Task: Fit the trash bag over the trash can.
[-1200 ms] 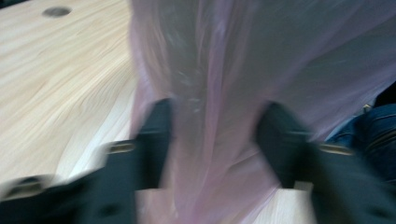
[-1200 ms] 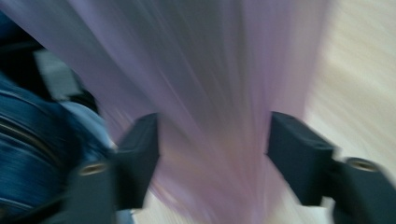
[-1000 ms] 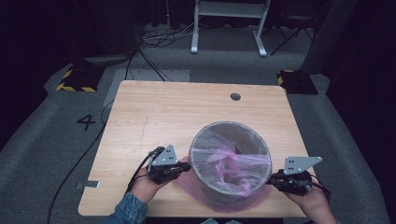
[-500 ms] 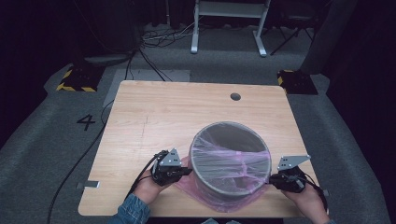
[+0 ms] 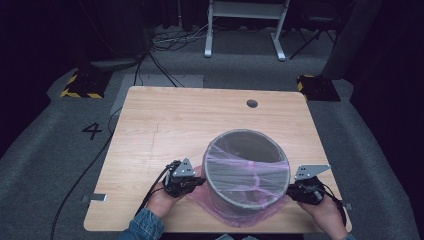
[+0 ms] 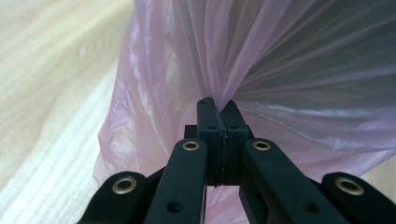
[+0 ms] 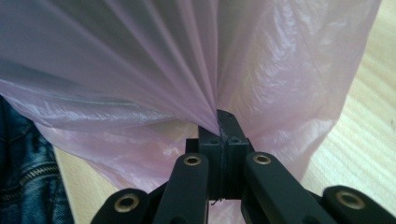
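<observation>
Gripping pink bag (image 5: 235, 212) film with left tool (image 5: 196, 183) and right tool (image 5: 292, 191), both clamped shut, stretching it down over grey bin (image 5: 247, 172) on bench (image 5: 165, 125); rim covered, skirt needing pulling lower.

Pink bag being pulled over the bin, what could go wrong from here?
The thin pink bag is bunched tight in both shut claws, left claw and right claw; more downward pull might tear it there. Film stretched across the grey bin mouth could tip or drag the bin on the table.
</observation>
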Demonstrator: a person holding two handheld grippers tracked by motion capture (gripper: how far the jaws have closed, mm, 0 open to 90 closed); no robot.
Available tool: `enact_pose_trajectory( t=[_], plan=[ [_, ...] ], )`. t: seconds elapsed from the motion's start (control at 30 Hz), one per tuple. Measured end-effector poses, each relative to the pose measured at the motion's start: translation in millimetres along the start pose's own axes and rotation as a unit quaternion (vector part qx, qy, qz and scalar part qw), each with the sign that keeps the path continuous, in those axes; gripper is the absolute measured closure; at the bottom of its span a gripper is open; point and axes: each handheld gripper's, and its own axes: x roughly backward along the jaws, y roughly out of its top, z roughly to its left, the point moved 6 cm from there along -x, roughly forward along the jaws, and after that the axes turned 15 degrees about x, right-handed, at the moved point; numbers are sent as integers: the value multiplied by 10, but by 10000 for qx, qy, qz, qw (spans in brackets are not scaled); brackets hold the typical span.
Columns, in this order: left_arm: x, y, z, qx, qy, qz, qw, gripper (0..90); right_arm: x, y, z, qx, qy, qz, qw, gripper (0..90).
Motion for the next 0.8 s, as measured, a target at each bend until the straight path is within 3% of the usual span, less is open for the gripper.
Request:
enact_pose_trajectory(
  t=[0.1,0.13,0.17,0.2,0.23,0.3,0.37,0.43,0.6,0.63,0.7,0.8],
  plan=[
    [23,-10,-16,-89,-5,15,10000,889,-15,-96,-1,-180,145,17,9997,896],
    [23,-26,-14,-136,67,35,9999,872,0,-112,12,-201,189,8,9996,854],
    [31,-35,-14,-130,57,-20,9999,817,16,-120,21,-162,141,1,9998,728],
    [54,-36,-16,-48,-65,-111,9999,705,35,-110,35,-86,54,-115,9999,591],
    [85,-37,-12,34,-158,-171,9997,609,63,-106,47,2,-96,-184,9998,513],
    [166,-41,1,39,-130,-353,9993,494,150,-105,64,115,-423,-302,9986,386],
    [257,-60,11,48,-43,-502,9987,427,247,-118,77,118,-546,-424,9975,345],
    [347,-92,42,76,121,-603,9981,385,333,-151,96,116,-506,-465,9976,339],
    [537,-218,202,205,537,-660,9962,379,565,-236,114,-30,-617,-502,9968,369],
    [564,-245,254,277,606,-658,9956,380,619,-242,123,-80,-645,-547,9964,421],
    [605,-302,368,373,852,-592,9939,379,718,-230,114,-195,-593,-616,9961,407],
    [647,-385,550,507,1251,-424,9899,379,873,-139,80,-38,-830,-733,9939,361]
  ],
)
